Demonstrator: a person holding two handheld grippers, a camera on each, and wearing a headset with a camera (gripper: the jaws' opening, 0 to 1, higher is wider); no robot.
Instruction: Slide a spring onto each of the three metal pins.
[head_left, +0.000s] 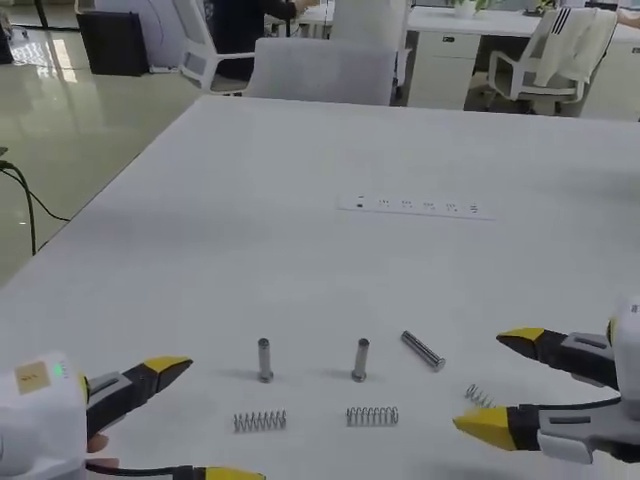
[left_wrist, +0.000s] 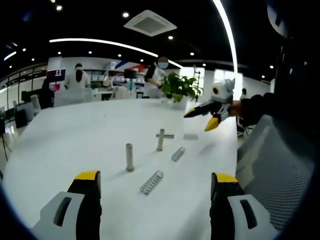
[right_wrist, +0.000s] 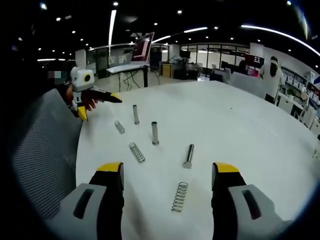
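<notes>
Two metal pins stand upright on a white table (head_left: 200, 200) while a third lies on its side. The left pin (head_left: 264, 358) and the middle pin (head_left: 360, 358) stand side by side and well apart, and the fallen pin (head_left: 422, 350) lies at a slant just to the right of the middle one. None of the three carries a spring. All three springs lie flat on the table nearer the person: the left spring (head_left: 260, 421) in front of the left pin, the middle spring (head_left: 372, 416) in front of the middle pin, and the right spring (head_left: 479, 397) off to the right, near the fallen pin. The left tool (head_left: 226, 418) sits at the lower left with its yellow-tipped jaws wide apart and empty. The right tool (right_wrist: 168, 167) comes in from the lower right, its jaws also wide and holding nothing, and in the right gripper view the right spring shows between them. A strip of sockets (head_left: 415, 207) is set into the table farther back, with office chairs (head_left: 545, 55) beyond the far edge.
</notes>
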